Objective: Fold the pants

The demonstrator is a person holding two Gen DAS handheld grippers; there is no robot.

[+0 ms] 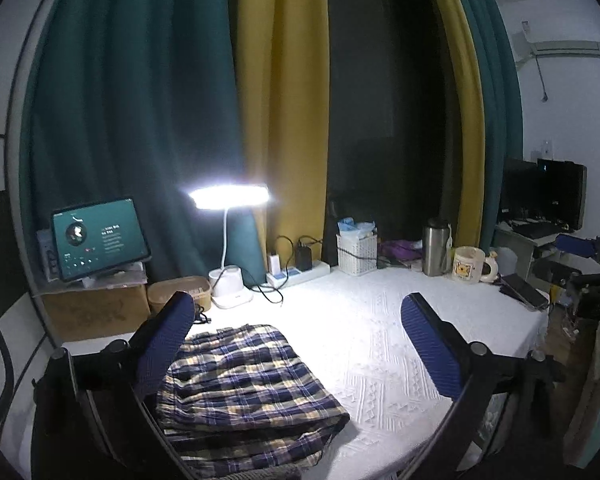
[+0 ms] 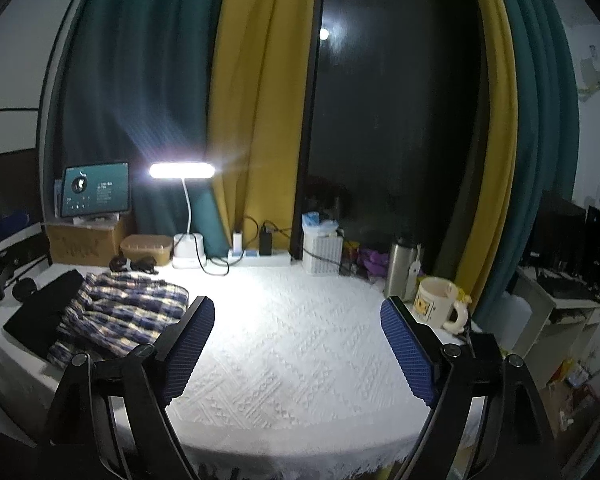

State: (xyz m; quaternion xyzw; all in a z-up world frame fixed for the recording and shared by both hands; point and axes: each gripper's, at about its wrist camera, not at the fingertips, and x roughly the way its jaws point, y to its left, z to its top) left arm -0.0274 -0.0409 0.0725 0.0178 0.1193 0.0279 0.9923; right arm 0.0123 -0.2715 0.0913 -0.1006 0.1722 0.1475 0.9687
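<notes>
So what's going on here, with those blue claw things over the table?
A person is folding pants with two tools. The plaid pants already lie folded in a compact stack on the white tablecloth. The left hand-held gripper hangs open just above them; the right hand-held gripper is open over bare cloth, holding nothing.

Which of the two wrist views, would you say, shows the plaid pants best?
The left wrist view: the plaid pants lie folded, close and sharp below the camera. The right wrist view shows them only smaller and blurred at far left.
</notes>
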